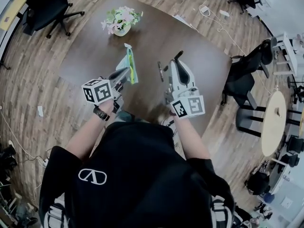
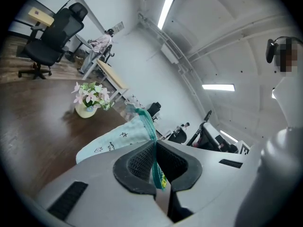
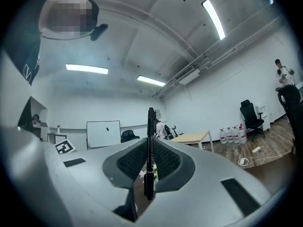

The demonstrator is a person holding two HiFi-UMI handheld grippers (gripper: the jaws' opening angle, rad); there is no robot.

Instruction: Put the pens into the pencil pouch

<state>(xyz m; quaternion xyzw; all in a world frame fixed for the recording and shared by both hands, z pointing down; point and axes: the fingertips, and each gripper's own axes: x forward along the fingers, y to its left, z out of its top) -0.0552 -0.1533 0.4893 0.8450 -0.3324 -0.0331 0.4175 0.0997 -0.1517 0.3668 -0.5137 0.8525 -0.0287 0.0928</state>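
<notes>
Left gripper (image 2: 155, 161) was clamped shut on the teal zipper edge of the pencil pouch (image 2: 116, 138), holding it out over the brown table (image 1: 199, 61). Couldn't see inside the pouch at all, so no clue what it had in it. Right gripper (image 3: 150, 167) was pinching a black pen (image 3: 150, 136) upright between its pads, just right of the pouch. A flower pot (image 1: 121, 23) full of pink blooms sat at the far side.

Over table (image 1: 199, 51): pouch (image 1: 129, 63) in left gripper (image 1: 124, 75), pen (image 1: 160, 71) in right gripper (image 1: 167, 72), to pouch's right. Flowers (image 1: 121, 20) on table beyond pouch. Chair (image 1: 45, 6) off far-left corner.
</notes>
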